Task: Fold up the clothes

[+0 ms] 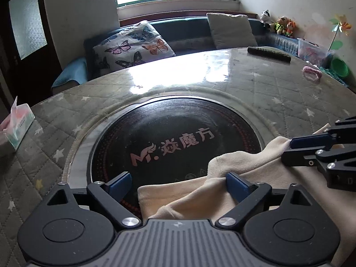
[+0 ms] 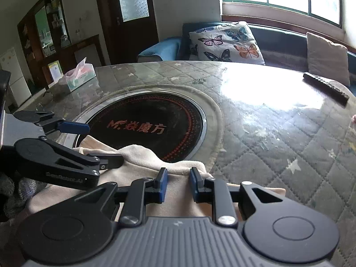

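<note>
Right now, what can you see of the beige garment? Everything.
The beige garment is soft, fleece-like cloth, plain cream, lying rumpled at the near table edge, its far edge overlapping the black round cooktop. A folded layer shows at the front. The left gripper stands open over it, one finger against a fold. The right gripper is narrow over the cloth; whether it pinches is unclear.

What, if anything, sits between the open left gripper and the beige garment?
Nothing visible. The left gripper hangs open right over the beige fleece garment, whose edge lies between its blue pads; neither pad presses it.
</note>
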A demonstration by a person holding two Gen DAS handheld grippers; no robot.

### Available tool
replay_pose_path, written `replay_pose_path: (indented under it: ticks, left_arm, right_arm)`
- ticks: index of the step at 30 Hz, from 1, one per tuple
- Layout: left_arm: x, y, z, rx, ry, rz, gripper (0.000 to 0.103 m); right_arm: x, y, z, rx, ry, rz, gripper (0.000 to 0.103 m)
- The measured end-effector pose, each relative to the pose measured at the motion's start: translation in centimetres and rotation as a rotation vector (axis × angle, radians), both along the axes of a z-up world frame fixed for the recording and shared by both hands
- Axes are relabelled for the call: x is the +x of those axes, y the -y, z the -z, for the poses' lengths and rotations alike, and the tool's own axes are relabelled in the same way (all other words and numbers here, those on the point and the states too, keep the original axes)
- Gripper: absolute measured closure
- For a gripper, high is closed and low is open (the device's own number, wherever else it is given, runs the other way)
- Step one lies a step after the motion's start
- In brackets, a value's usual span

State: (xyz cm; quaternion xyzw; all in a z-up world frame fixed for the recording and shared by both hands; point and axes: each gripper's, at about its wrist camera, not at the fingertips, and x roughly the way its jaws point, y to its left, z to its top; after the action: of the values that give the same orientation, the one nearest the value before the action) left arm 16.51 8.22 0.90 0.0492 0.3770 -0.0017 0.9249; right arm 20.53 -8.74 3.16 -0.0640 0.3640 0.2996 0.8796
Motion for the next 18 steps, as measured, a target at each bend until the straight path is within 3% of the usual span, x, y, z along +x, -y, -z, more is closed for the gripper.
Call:
replay_pose_path:
  ticks: [4,8,18]
  left_arm:
    - [0.0,-0.4,-0.1,-0.012,-0.005,-0.005,0.006]
    - [-0.2,-0.4,-0.2,-0.015,-0.001,-0.012,0.005]
    - [-3.7,-0.4,-1.7,-0.019,0.06,-0.029,0.0]
  right_arm:
    - [-0.3,0.0,-0.2,-0.005,0.008,-0.004,0.078]
    - [-2.0,-0.1,-0.9,-0.023,0.044,-0.04,0.055]
    - [-6.5,-1.0,-0.9,-0.081,0.137,-0.108,0.027]
